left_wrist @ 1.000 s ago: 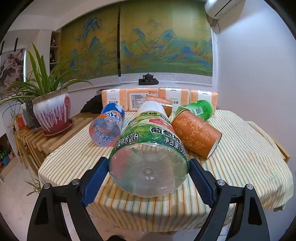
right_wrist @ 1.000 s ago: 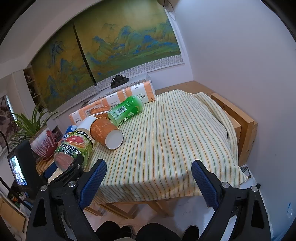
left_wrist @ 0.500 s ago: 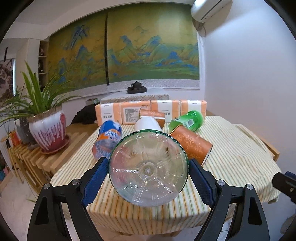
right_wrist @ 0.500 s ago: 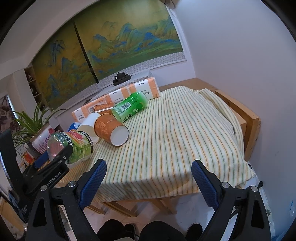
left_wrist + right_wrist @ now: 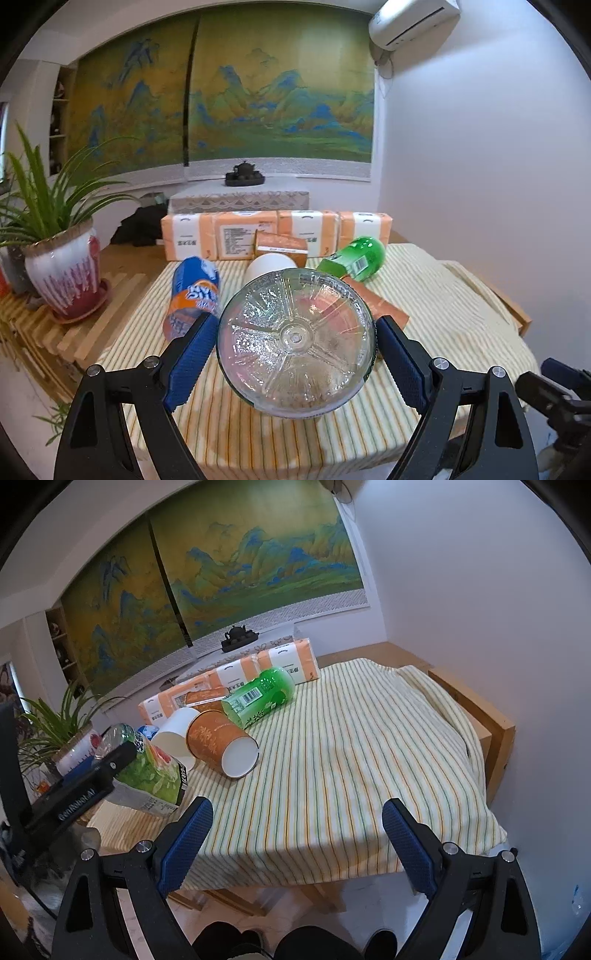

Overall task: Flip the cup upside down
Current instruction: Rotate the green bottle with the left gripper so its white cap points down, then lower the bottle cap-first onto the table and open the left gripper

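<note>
My left gripper (image 5: 295,323) is shut on a cut-off clear plastic bottle cup (image 5: 295,339) with a green label. Its ribbed base faces the left wrist camera and fills the space between the blue pads. In the right wrist view this cup (image 5: 147,771) hangs roughly on its side over the table's front left corner, base to the upper left, held by the left gripper's black body (image 5: 74,801). My right gripper (image 5: 297,808) stands open and empty off the front edge of the striped tablecloth (image 5: 351,757).
An orange paper cup (image 5: 221,742), a white cup (image 5: 177,731), a green bottle cup (image 5: 258,696) and a blue bottle cup (image 5: 192,291) lie on their sides at the back left. Orange tissue packs (image 5: 273,232) line the far edge. A potted plant (image 5: 62,273) stands left.
The left gripper has raised the green-labelled cup off the cloth and tipped it, so its base now squarely faces the camera. The right gripper has drifted slightly towards the table, still open.
</note>
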Available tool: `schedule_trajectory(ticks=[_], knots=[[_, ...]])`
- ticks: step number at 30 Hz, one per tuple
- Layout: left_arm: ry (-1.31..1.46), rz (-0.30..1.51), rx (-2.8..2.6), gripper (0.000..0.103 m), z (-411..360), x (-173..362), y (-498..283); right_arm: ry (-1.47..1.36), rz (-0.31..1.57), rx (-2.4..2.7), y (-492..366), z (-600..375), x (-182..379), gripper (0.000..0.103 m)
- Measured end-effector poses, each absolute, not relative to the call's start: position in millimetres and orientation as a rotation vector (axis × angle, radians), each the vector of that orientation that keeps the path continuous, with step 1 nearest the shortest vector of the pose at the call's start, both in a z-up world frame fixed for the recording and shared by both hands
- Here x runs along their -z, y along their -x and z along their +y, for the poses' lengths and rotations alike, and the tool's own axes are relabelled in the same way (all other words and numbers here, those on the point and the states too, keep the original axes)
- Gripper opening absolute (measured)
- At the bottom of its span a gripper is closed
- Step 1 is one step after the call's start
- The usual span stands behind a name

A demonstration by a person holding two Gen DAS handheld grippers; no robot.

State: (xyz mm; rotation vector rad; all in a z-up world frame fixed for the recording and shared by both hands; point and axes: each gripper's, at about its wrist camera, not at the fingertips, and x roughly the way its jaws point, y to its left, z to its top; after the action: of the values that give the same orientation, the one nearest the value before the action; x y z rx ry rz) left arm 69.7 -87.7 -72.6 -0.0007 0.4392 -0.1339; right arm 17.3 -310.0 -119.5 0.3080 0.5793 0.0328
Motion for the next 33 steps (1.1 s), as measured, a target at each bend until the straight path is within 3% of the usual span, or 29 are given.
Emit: schedule_trajectory(ticks=[7, 33], knots=[[0.001, 0.533, 0.215, 0.089, -85.2, 68.7, -85.0, -0.281, 0.565, -0.009, -21.7, -297.4, 112.5, 0.091], [-0.004, 0.585, 0.252, 0.09, -86.2, 79.9, -122.4, -0.19, 0.546, 0.047, -29.0, -273.2, 99.6, 0.091]])
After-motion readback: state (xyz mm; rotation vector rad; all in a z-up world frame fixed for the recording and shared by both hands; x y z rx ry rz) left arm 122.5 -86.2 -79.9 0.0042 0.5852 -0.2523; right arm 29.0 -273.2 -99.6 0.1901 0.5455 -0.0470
